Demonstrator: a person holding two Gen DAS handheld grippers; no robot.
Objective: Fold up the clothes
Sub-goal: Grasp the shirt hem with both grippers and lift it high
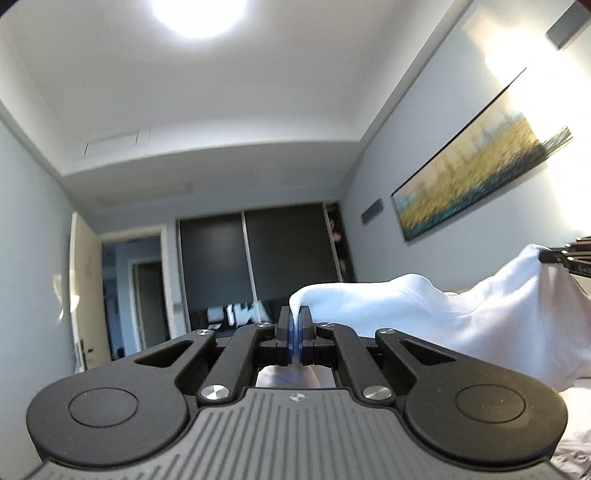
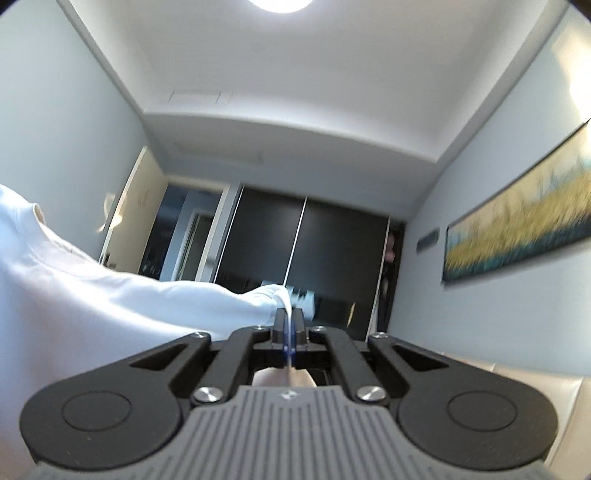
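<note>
White garment [image 1: 424,306] hangs in the air in front of the dark wardrobe [image 1: 258,254], stretched between both grippers. Left gripper [image 1: 294,325] and right gripper [image 2: 290,325] each pinch only an edge; thin bites may slip, dropping a corner.

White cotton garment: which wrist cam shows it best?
Left wrist view: the white cotton garment spans from the left gripper to the right gripper. Right wrist view shows it stretching off-frame left.

Count: one white garment [image 1: 424,306], two grippers, one framed painting [image 1: 480,166], one ceiling light [image 1: 199,14] above the garment.
</note>
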